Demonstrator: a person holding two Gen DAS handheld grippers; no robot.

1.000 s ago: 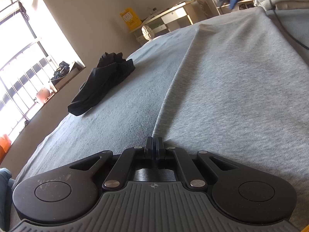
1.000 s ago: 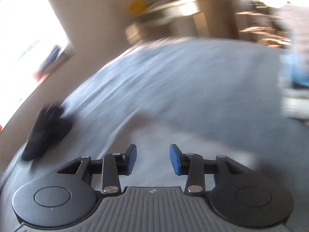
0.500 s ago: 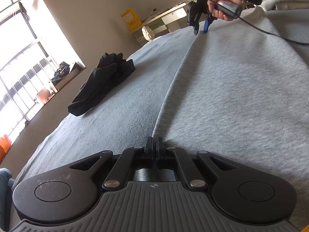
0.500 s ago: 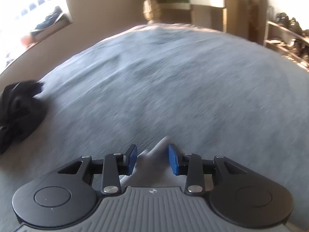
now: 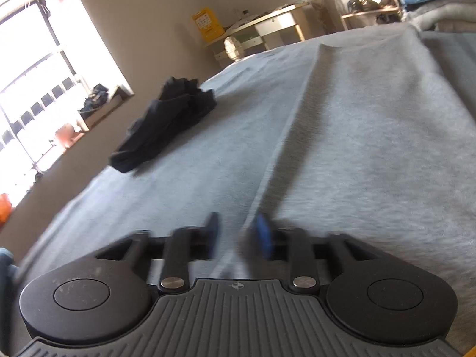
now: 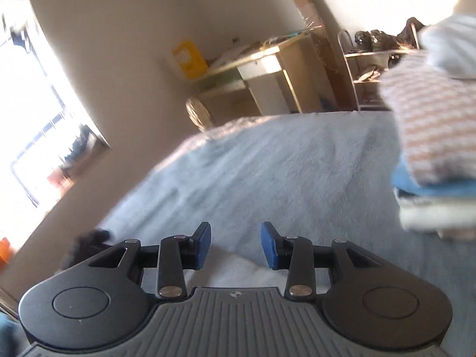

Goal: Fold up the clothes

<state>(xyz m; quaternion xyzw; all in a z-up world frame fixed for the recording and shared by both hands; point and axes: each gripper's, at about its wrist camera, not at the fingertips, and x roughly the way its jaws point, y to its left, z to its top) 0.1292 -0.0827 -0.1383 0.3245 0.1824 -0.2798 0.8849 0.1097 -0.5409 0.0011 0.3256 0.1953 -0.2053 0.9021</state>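
A light grey garment [image 5: 372, 136] lies spread flat on the grey bed cover [image 5: 208, 163]. Its left edge runs from the far end down to my left gripper [image 5: 238, 226]. That gripper's jaws are opening; the edge lies loose below the gap and the pads do not press it. In the right wrist view my right gripper [image 6: 236, 235] hovers open over the bed, with a pale corner of the grey garment [image 6: 238, 270] beneath it and nothing held.
A crumpled black garment [image 5: 166, 125] lies on the bed's left side, also low left as black garment [image 6: 86, 244]. A stack of folded clothes [image 6: 431, 136] stands at the right. A desk [image 5: 267, 29] and a bright window are beyond the bed.
My left jaws, shut on the garment's edge before, have parted and the gripper has lifted slightly. My right gripper has left the far corner, risen and swung toward the stack.
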